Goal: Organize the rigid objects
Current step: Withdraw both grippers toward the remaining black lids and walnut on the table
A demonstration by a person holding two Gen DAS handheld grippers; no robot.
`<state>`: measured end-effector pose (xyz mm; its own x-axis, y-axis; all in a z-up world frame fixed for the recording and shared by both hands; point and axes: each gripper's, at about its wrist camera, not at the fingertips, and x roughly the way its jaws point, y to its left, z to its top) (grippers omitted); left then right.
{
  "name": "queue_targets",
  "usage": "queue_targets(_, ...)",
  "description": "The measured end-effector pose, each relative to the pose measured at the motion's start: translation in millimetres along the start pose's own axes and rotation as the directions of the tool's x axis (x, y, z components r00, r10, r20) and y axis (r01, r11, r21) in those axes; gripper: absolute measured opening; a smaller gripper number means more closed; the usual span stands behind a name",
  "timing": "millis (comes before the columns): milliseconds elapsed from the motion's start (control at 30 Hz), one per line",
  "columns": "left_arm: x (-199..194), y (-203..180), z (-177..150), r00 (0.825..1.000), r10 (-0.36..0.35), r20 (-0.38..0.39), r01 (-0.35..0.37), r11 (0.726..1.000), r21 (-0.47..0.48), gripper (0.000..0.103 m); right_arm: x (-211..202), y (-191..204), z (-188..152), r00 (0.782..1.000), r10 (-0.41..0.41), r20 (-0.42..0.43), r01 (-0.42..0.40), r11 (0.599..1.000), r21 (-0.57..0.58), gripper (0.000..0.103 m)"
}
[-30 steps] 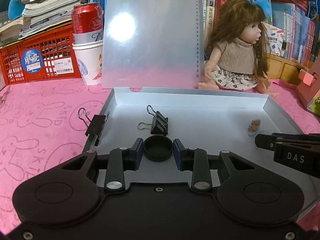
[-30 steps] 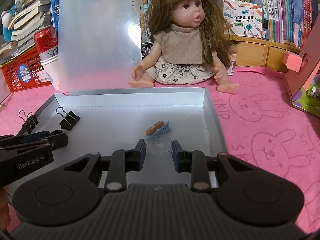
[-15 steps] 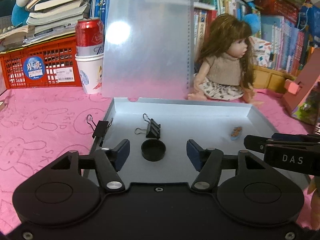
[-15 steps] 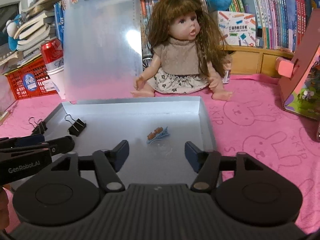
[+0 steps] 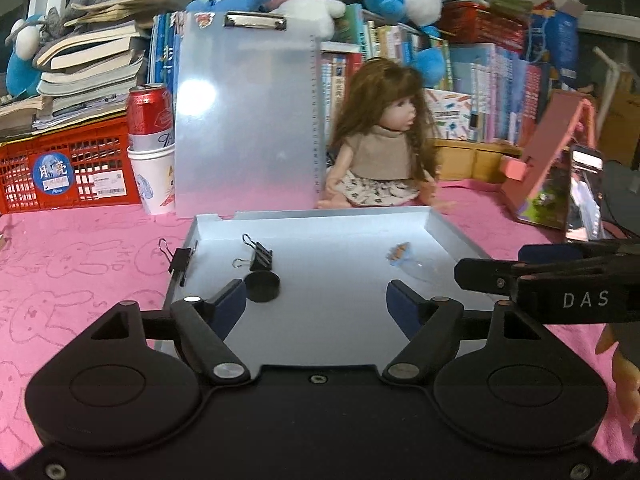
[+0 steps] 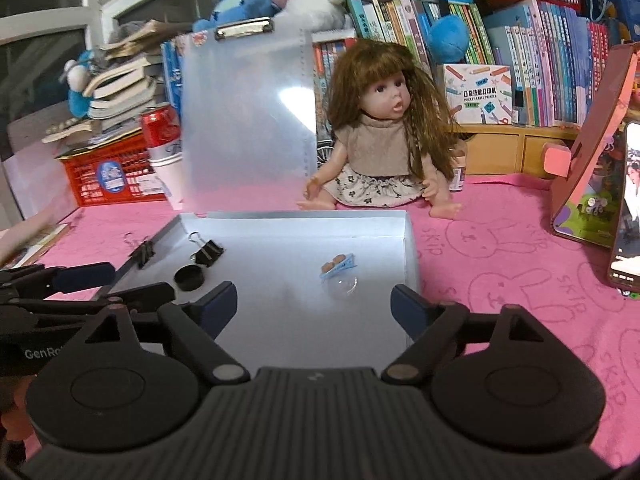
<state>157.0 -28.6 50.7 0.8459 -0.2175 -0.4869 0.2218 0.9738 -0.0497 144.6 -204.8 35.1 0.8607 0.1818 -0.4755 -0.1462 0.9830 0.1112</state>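
A shallow grey tray (image 5: 444, 228) (image 6: 412, 248) lies on the pink cloth. In it lie a black round cap (image 5: 262, 287) (image 6: 189, 278), a black binder clip (image 5: 260, 260) (image 6: 206, 251), a blue hair clip (image 5: 398, 253) (image 6: 338, 267) and a clear round lid (image 5: 420, 269) (image 6: 345, 286). A second binder clip (image 5: 179, 259) (image 6: 142, 254) sits on the tray's left wall. My left gripper (image 5: 316, 304) is open and empty, above the tray's near part. My right gripper (image 6: 314, 306) is open and empty, raised behind the clear lid.
A clear clipboard (image 5: 246, 120) stands behind the tray, with a doll (image 5: 384, 152), a red can in a paper cup (image 5: 150, 148) and a red crate (image 5: 60, 172). A pink toy house (image 6: 592, 176) and a phone (image 6: 628, 208) stand to the right. Books fill the back.
Both grippers opened, letting go of the black cap and the clear lid. Both then rose and drew back, leaving the pieces in the tray.
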Motion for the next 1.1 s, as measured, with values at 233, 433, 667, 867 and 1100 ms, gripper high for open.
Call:
queue_targets(233, -23.9, -7.4, -15.2, 0.999, -0.04, -0.006, 0.04, 0.999, 0.022, 0.077, -28.9, 1.4, -11.4, 0.999, 0.003, 0.038, -0.001, 0.999, -0.049, 0.095)
queue_targets(433, -39.7, -9.1, -27.3, 0.998, -0.057, -0.013, 0.057, 0.998, 0.033, 0.077, -45.5, 0.5, -21.9, 0.999, 0.006, 0.048, -0.003, 0.998, -0.063, 0.096)
queue_targets(667, -55.1, -10.4, -41.2, 0.997, -0.073, -0.025, 0.074, 0.997, 0.025, 0.077, -55.1, -1.0, -33.6, 0.999, 0.004, 0.047, -0.001, 0.998, -0.061, 0.097)
queue_targets(867, -64.4, -14.2, -52.9, 0.997, -0.074, -0.031, 0.076, 0.996, 0.048, 0.077, -63.5, 0.7, -47.2, 0.999, -0.004, 0.048, 0.008, 0.997, -0.081, 0.098)
queue_targets(1100, -71.1, -17.0, -66.5, 0.995, -0.089, -0.055, 0.092, 0.995, 0.047, 0.077, -72.3, 0.4, -58.8, 0.999, -0.007, 0.048, 0.011, 0.997, -0.081, 0.098)
